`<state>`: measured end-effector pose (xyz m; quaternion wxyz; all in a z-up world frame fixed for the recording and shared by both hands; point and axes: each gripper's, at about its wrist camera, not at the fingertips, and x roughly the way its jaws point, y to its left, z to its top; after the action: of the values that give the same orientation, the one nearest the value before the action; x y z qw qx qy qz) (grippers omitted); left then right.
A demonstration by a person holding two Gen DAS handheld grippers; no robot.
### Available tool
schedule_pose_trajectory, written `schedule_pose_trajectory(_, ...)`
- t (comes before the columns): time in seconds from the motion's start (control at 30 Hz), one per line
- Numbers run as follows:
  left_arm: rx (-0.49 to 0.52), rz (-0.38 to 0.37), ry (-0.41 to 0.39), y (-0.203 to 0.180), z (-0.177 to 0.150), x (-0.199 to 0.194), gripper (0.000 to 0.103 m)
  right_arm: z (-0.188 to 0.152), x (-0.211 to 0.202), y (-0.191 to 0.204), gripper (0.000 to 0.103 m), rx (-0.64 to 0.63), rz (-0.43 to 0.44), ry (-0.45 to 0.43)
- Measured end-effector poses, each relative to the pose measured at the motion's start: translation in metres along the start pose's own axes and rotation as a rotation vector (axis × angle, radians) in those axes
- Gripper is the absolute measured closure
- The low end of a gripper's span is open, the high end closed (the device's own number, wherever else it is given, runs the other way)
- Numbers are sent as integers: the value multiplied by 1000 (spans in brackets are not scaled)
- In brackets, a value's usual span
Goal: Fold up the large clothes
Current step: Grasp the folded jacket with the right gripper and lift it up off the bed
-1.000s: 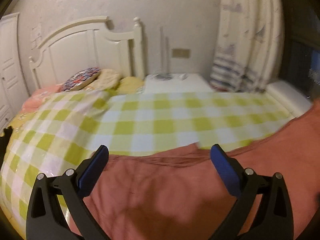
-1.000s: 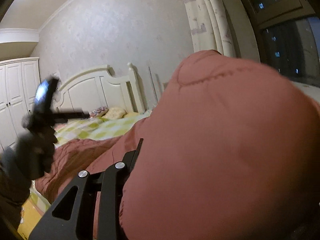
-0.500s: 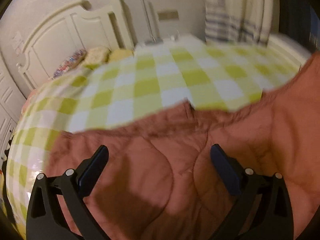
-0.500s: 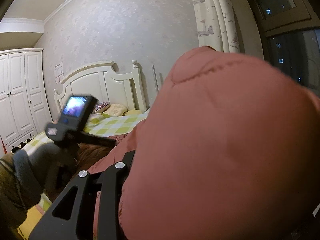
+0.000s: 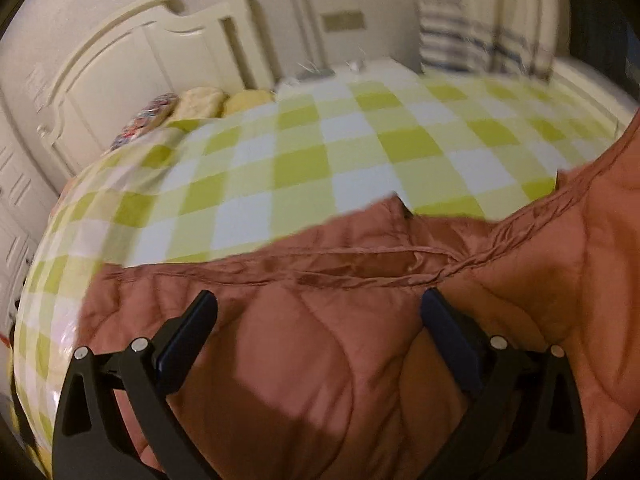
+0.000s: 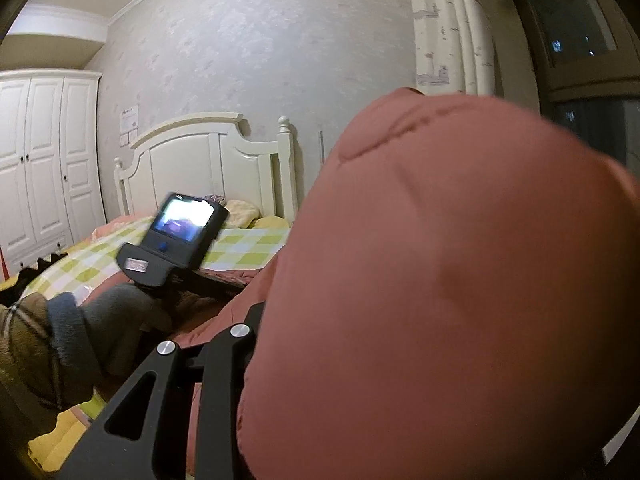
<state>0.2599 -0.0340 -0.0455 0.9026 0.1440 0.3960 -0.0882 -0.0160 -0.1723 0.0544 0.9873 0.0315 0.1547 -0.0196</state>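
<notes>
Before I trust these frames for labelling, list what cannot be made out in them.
- Right gripper's fingertips, right wrist view: buried behind the rust padded garment.
- The garment's overall shape: cut off by both views' edges.
- Bedside table items, left wrist view: blurred.
- Left gripper is open over the garment; whether it touches is unclear.

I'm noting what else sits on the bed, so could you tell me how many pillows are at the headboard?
3: a patterned pillow on the left, a cream pillow beside it, and a yellow pillow on the right; more may be hidden.
</notes>
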Motion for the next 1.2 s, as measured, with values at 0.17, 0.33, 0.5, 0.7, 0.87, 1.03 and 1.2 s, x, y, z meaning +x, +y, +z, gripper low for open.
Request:
schedule_pose_trajectory(0.17,-92,-86,-143,28,-31,-78,2,5,0,9,66,-55,-12,0)
schedule_pose_trajectory(0.33,46,-88,-89,-5,-79,-82,2,9,2,16,66,-53,-10,5)
schedule_pose_trajectory(0.5,86,-18,-151,-26,-105,-72,2,11,8,37,66,-130,-2,29)
schedule_pose_trajectory(0.7,-7,-98,-199,5,-113,-118,2,23,9,52,66,-187,-2,30)
schedule_pose_trajectory(0.87,32,-122,-230,5,-136,-133,2,21,14,65,65,-195,5,32)
schedule_pose_trajectory(1.03,96,-98,-223,-34,-161,-111,2,23,31,78,65,-194,25,67)
schedule_pose_trajectory(1.2,47,-184,-203,-6,-148,-124,3,25,34,87,65,-220,31,59)
